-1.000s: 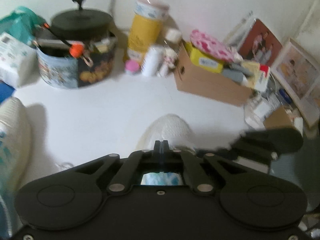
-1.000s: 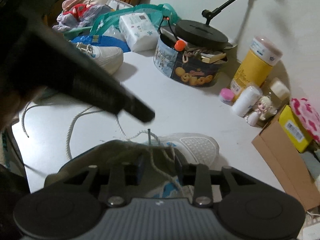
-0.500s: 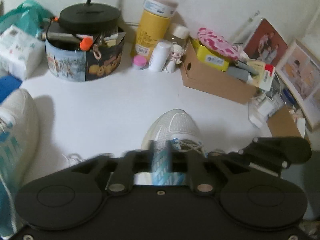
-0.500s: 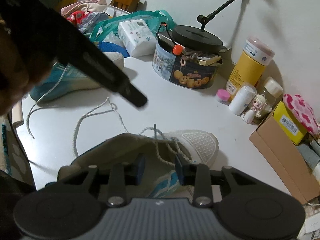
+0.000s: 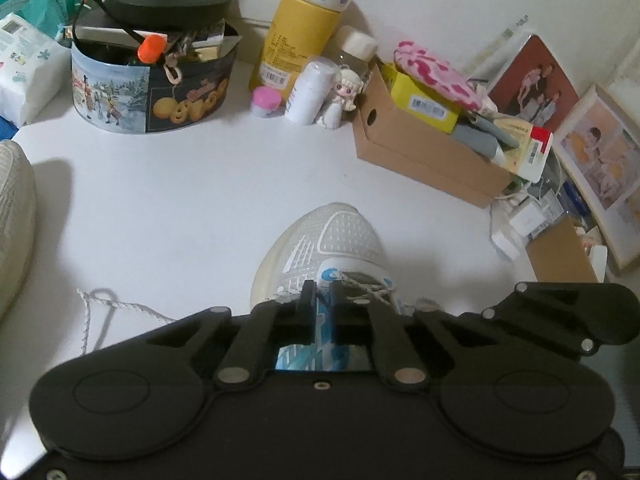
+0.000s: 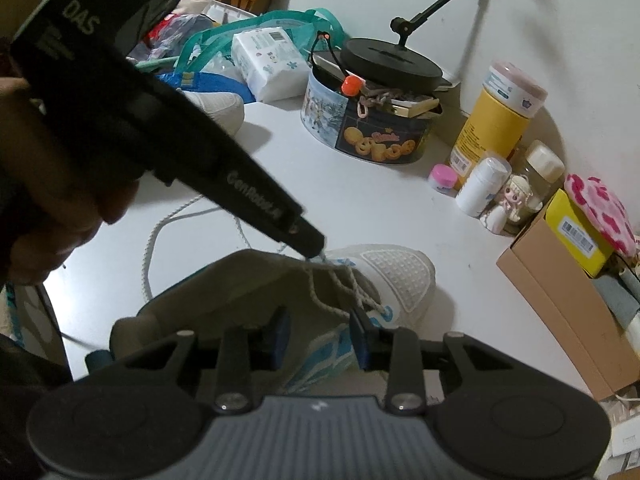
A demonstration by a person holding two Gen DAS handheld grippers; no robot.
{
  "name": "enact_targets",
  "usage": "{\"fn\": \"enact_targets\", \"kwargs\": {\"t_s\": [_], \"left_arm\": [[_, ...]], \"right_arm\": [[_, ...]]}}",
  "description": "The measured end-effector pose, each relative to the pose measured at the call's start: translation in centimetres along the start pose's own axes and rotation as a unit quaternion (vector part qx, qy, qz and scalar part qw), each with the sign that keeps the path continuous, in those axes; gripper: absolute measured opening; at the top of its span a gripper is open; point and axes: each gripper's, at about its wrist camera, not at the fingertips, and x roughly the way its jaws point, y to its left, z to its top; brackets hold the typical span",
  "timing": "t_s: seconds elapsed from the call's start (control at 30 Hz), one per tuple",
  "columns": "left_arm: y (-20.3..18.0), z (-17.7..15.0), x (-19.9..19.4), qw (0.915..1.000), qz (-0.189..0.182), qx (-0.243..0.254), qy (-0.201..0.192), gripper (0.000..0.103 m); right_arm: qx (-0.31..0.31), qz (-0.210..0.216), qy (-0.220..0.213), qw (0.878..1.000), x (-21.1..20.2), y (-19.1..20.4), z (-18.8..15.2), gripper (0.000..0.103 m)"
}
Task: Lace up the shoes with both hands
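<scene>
left tongs point(image 5: 322, 300) sank toward the shoe point(image 5: 340, 236), slightly apart; right tongs point(image 6: 318, 332) stand open.

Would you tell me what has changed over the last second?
The left gripper came down to the laces on the shoe; its jaws, shut earlier, opened and are now closing, with a narrow gap left. The right gripper and the shoe stayed put.

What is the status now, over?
Left gripper jaws closing at lace, nothing seen pinched. Right gripper open over shoe. No obstruction seen.
</scene>
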Motion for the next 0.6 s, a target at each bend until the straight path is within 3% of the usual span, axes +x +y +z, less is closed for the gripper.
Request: {"fn": "enact_targets", "kwargs": {"t_s": [0.27, 0.6], "left_arm": [[1.0, 1.9, -3.3, 0.9981, 0.035, 0.01, -0.049, 0.0], [4.5, 3.3, -9.1, 0.9888, 0.112, 0.014, -0.099, 0.0]], "right_arm": [[0.007, -0.01, -0.005, 1.0, -0.5, -0.1, -0.7, 0.034], [0.023, -0.012, -0.016, 1.0, -1.2, -0.2, -1.4, 0.034]]}}
